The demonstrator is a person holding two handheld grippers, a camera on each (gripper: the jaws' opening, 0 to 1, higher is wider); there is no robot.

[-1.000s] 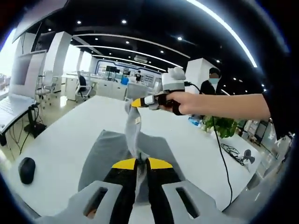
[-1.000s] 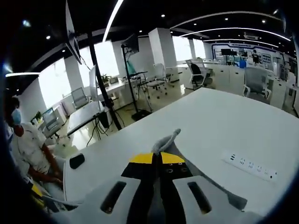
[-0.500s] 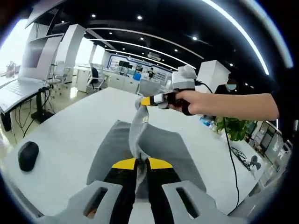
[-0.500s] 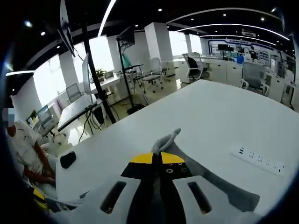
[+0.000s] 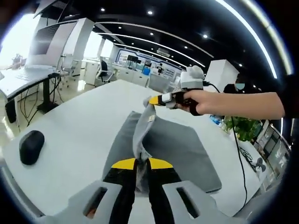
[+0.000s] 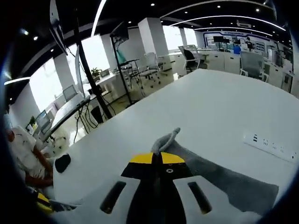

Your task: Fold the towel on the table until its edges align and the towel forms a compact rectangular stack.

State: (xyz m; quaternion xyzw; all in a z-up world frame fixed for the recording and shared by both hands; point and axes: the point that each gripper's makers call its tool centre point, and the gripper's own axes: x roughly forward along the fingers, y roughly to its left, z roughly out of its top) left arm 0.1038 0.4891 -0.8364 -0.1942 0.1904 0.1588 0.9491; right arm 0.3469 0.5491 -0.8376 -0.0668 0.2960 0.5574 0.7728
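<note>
A grey towel (image 5: 177, 147) lies spread on the white table (image 5: 79, 126), with one edge lifted into a taut ridge. My left gripper (image 5: 141, 161) is shut on the near end of that raised edge. In the left gripper view, the right gripper (image 5: 153, 100), held in a person's hand, pinches the far end of the same edge above the table. In the right gripper view, my right gripper (image 6: 157, 155) is shut on a grey towel corner (image 6: 167, 139) that pokes up past its yellow tips. More of the towel (image 6: 233, 184) hangs down to the right.
A black mouse (image 5: 31, 146) lies on the table at the left, and it also shows as a dark mouse (image 6: 62, 163) near the table edge. A white power strip (image 6: 271, 145) lies on the table at the right. A seated person (image 6: 25, 156) is beyond the table's corner. A potted plant (image 5: 243, 128) stands past the towel.
Both grippers keep their hold on the towel edge. The views have tilted down towards the table, and more of the spread towel now shows flat on it.
</note>
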